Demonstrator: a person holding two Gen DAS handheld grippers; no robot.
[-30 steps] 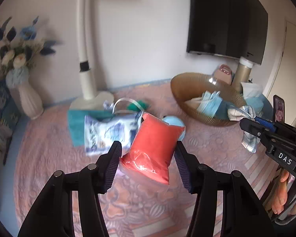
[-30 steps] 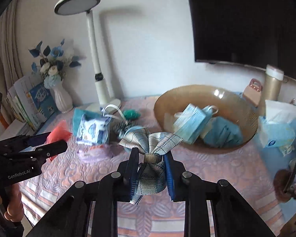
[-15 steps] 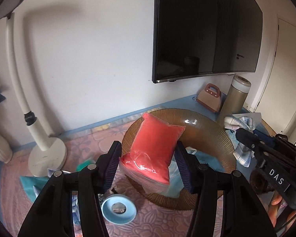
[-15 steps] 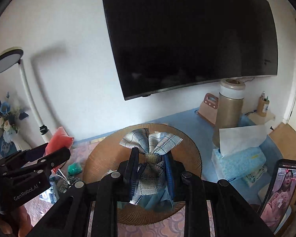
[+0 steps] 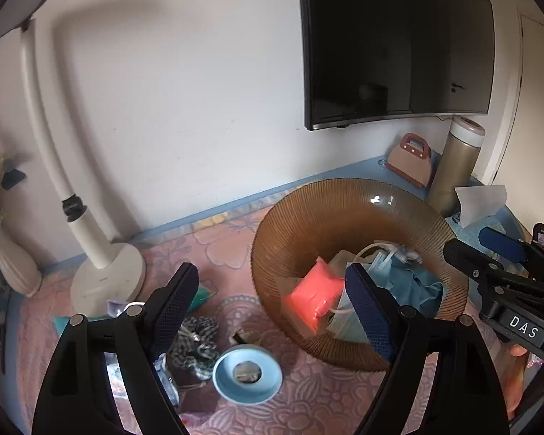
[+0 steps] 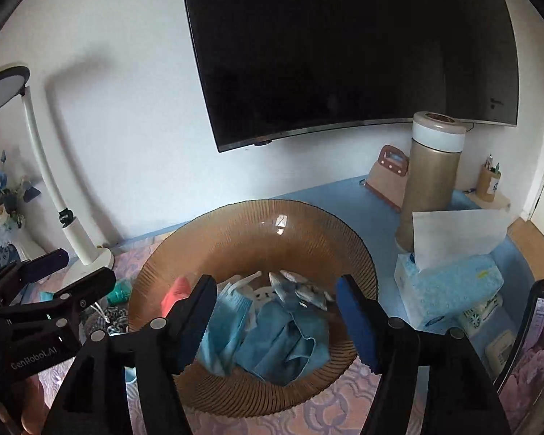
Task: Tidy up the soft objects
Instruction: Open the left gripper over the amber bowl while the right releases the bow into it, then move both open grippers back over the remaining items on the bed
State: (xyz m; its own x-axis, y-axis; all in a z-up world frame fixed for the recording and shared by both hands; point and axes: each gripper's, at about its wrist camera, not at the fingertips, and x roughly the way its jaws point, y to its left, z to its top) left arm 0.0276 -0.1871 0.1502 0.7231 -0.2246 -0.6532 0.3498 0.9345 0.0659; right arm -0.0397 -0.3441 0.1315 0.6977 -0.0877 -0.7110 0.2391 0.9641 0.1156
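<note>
Two claws hovering over the amber bowl (image 6: 362,264), both releasing: left claw (image 5: 272,311) opening with nothing pinched between its pads, right claw (image 6: 272,319) likewise opening and gripping nothing. Lying already inside the bowl: red pouch (image 5: 313,295), blue face masks (image 6: 228,322), blue cloth (image 6: 286,340), and a plaid cloth (image 6: 301,291) resting on top of the pile. Remaining outside on the desk (image 5: 235,239), just left of the bowl: patterned fabric item (image 5: 196,344), small blue dish (image 5: 248,375), green item (image 6: 121,290) by the lamp base (image 5: 107,282). Judging progress as well advanced, with several soft items binned and a few loose pieces awaiting collection. Standing beyond, against the wall: tissue box (image 6: 449,290), gold flask (image 6: 431,177).
</note>
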